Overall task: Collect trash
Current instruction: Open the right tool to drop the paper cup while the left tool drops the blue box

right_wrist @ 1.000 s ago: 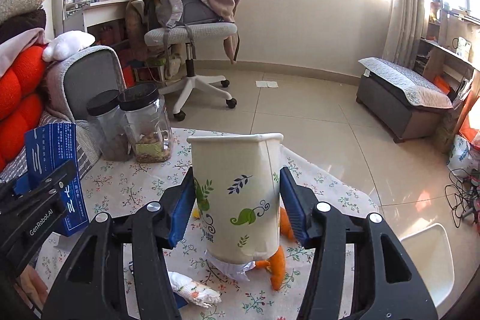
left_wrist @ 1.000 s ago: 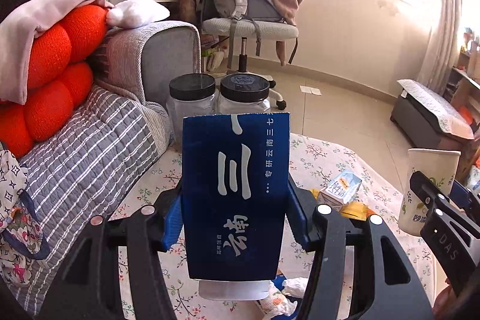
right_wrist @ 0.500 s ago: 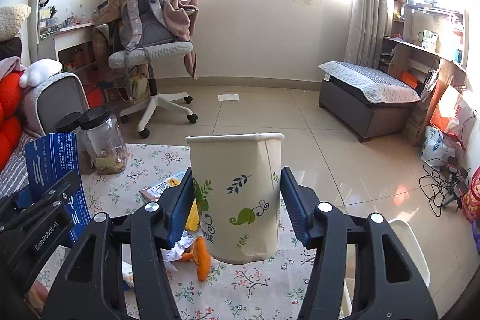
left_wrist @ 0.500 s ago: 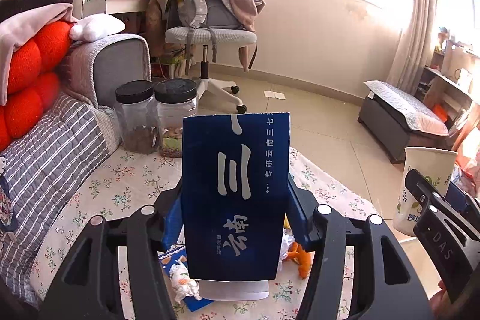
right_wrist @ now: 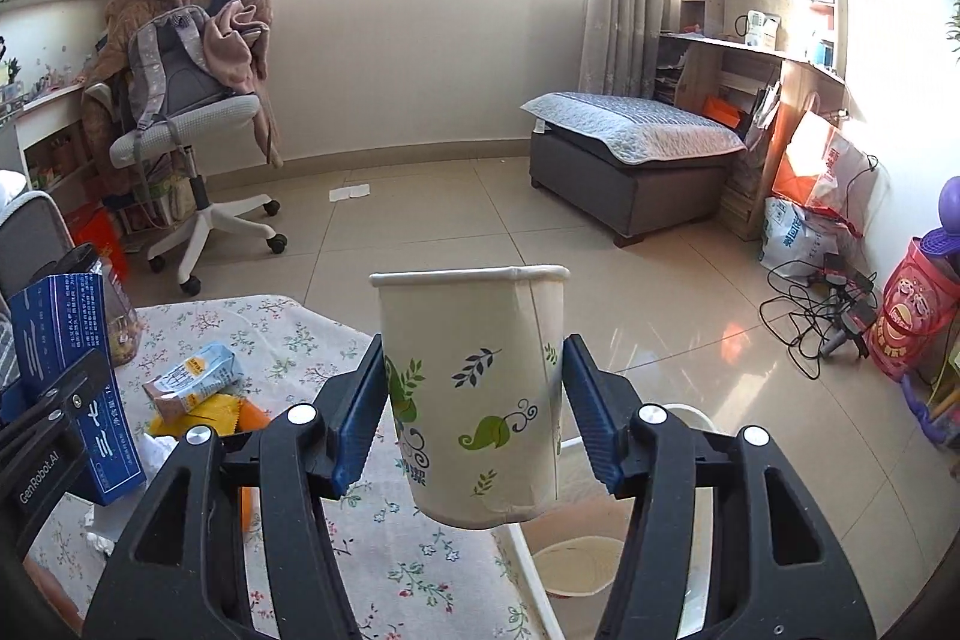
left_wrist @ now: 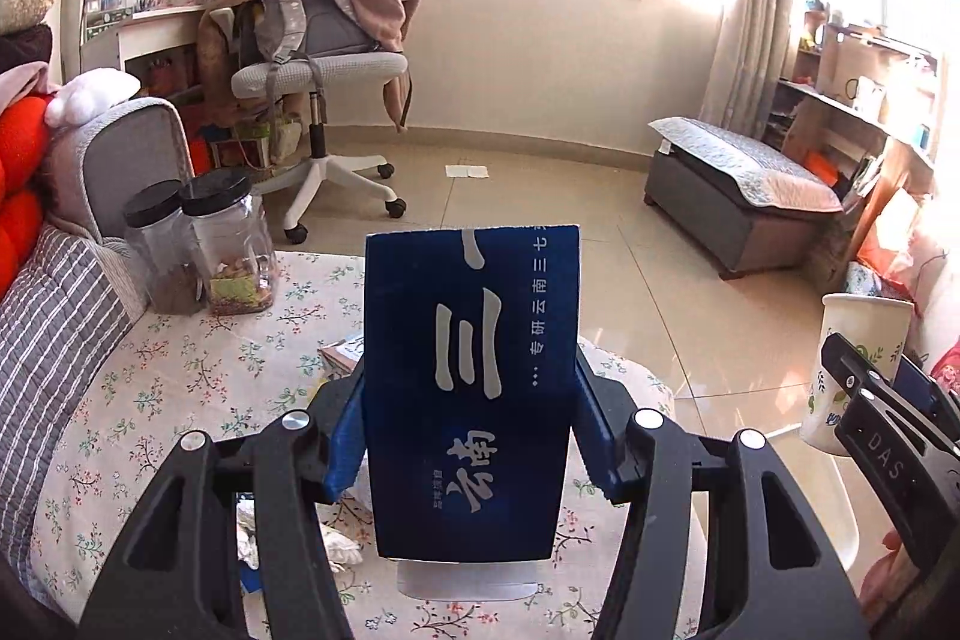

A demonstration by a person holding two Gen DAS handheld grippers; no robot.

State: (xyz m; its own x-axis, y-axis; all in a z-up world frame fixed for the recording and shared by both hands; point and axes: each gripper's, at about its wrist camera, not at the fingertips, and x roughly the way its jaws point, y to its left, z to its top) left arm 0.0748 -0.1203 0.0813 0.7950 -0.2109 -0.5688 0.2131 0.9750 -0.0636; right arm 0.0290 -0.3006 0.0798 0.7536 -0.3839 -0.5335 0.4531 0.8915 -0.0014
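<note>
Left hand-held gripper (left_wrist: 471,424) clenched on upright blue box (left_wrist: 471,388), held above the flower-cloth bench (left_wrist: 180,376). Right hand-held gripper (right_wrist: 474,409) grasps paper cup (right_wrist: 474,394), pads against its sides, past the bench edge, over a white bin (right_wrist: 678,550).

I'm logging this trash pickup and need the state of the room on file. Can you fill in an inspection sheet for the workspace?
Surface: floral tablecloth, partly littered.
Job's things: blue box and paper cup, both lifted; white bin on the floor by the table's edge.
Clutter: drink carton, orange wrapper, crumpled tissues, two jars.
Grippers: left gripper shut on the box; right gripper shut on the cup.
Cables: tangle on the floor.
Surroundings: office chair, ottoman.
</note>
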